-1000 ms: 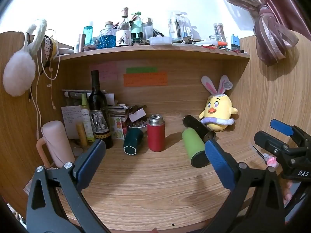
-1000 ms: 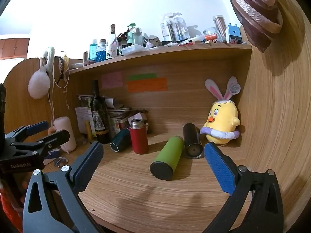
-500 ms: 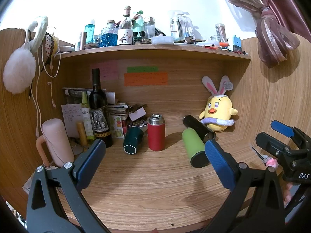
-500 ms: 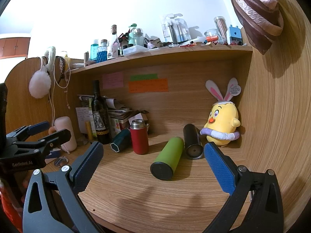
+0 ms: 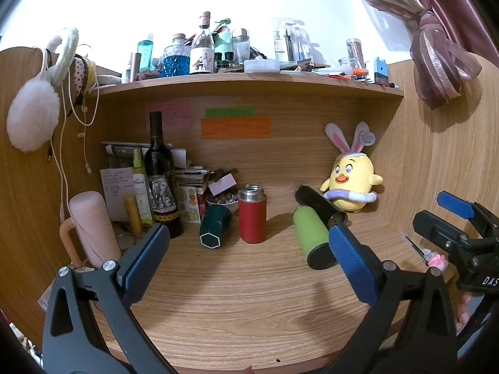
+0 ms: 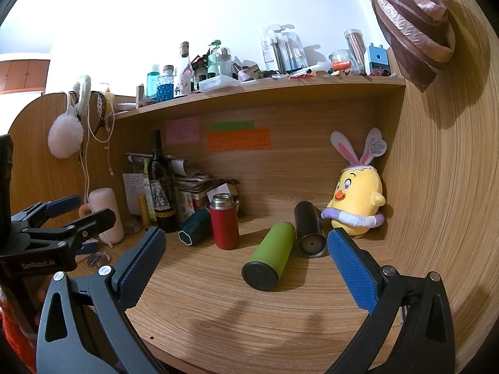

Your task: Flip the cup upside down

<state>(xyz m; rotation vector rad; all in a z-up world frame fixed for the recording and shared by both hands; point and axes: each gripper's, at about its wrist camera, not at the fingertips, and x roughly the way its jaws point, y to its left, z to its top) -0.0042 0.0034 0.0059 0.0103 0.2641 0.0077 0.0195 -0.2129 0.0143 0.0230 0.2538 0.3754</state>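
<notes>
A red cup (image 5: 252,216) (image 6: 224,222) with a steel rim stands upright, mouth up, on the wooden desk. A green cup (image 5: 312,237) (image 6: 271,257) and a black cup (image 5: 321,204) (image 6: 307,229) lie on their sides to its right. A dark teal cup (image 5: 215,226) (image 6: 195,226) lies tilted to its left. My left gripper (image 5: 248,254) is open and empty, well in front of the cups. My right gripper (image 6: 246,257) is open and empty, facing the green cup from a distance; it also shows at the right of the left wrist view (image 5: 449,218).
A wine bottle (image 5: 160,180), a pink mug (image 5: 93,227), papers and small bottles crowd the back left. A yellow chick plush (image 5: 351,184) sits at the back right. A cluttered shelf (image 5: 249,79) hangs overhead. Wooden side panels close both sides.
Both views have shifted only slightly; the grippers stay open and nothing on the desk has moved.
</notes>
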